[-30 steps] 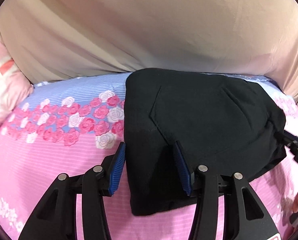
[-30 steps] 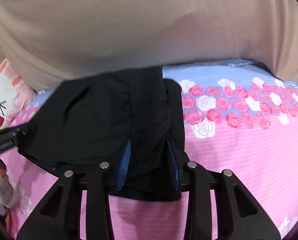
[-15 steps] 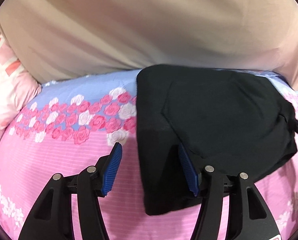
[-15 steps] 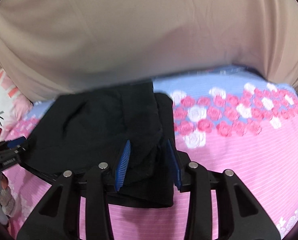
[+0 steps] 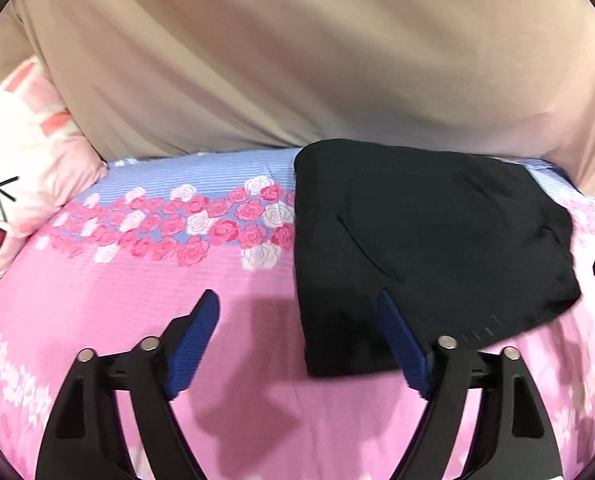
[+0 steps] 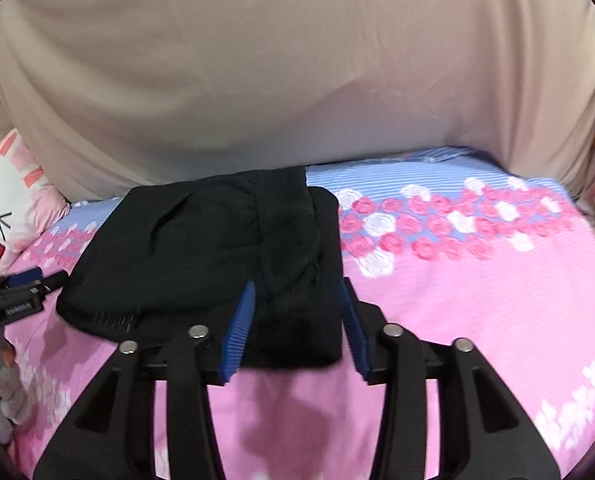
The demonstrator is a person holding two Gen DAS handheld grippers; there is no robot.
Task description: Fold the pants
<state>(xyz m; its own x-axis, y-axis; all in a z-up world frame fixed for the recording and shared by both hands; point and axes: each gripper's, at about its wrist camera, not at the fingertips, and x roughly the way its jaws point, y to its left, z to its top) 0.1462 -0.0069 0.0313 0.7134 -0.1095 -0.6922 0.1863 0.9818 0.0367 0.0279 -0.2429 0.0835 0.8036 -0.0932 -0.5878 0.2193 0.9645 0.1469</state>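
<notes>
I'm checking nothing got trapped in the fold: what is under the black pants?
The folded black pants lie flat on the pink flowered bedsheet. Only sheet shows around their edges. Whatever sits directly beneath or between the layers is covered.

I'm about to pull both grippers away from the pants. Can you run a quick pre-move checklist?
1. Left gripper let go: ok, its jaws have just been opening and pinch nothing.
2. Right gripper let go: ok, jaws just opened, cloth between the fingers but not pressed.
3. Black pants folded into a compact stack: ok.
4. Pants lying on the pink bedspread: ok.
5. Edges squared underneath: cannot tell.
</notes>
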